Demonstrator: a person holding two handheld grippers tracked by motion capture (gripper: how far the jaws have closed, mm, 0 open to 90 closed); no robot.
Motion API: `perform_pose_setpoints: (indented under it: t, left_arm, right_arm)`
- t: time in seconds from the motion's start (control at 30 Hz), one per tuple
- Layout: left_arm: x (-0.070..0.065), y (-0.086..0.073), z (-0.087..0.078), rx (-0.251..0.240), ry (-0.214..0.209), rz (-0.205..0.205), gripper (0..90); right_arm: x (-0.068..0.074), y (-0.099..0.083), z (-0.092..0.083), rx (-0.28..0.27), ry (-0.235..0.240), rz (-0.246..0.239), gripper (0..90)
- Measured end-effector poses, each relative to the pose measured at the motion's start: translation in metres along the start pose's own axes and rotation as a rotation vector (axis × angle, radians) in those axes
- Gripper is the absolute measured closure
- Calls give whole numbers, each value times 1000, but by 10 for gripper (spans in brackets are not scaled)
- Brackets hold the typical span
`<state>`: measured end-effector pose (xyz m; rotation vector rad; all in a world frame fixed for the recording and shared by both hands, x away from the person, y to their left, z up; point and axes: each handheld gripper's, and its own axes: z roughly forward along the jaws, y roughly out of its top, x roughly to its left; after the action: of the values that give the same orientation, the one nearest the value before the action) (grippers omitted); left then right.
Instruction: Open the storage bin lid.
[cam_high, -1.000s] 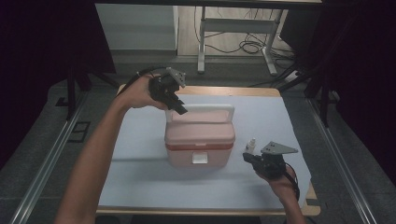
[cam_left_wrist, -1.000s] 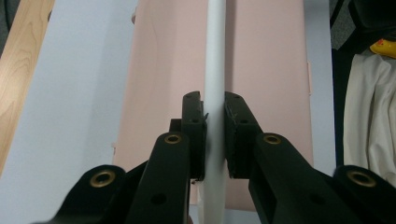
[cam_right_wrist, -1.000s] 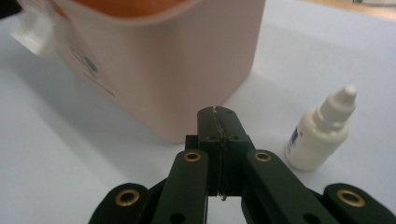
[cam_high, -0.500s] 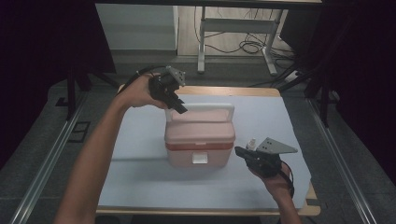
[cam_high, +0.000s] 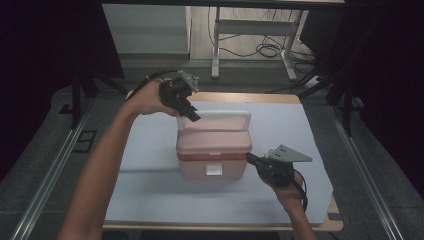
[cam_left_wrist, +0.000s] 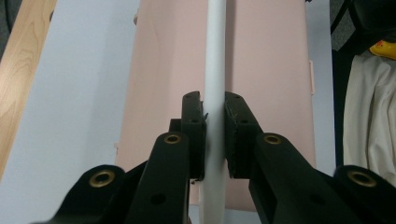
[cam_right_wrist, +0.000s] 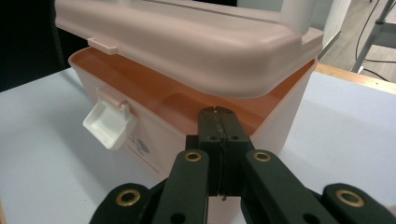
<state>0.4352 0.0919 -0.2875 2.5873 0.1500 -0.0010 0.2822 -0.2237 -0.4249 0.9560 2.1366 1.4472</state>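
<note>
Mid-table (cam_high: 150, 190), left gripper (cam_high: 192, 116) pinches pink box's (cam_high: 212, 165) white handle (cam_left_wrist: 215, 70); lid (cam_right_wrist: 187, 42) ajar, right gripper (cam_right_wrist: 218, 116) pressed together beneath, opening unfinished.

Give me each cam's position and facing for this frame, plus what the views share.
High view: above the person's side of the table, looking forward and down; both forearms, left hand-held gripper and right hand-held gripper show.
Left gripper view: rides the left hand-held gripper, looking along its jaws, shut on the white handle.
Right gripper view: rides the right hand-held gripper, jaws shut, facing the gap under the raised lid, beside the white latch.
Shared: the pink box appears in all three.
</note>
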Motion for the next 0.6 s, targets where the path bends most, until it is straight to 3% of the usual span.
perform_pose_setpoints:
  t: [0.6]
  left_arm:
    - [-2, -4, 1, -12, 19, -11, 790]
  right_arm:
    - [8, 2, 11, -39, -25, -14, 899]
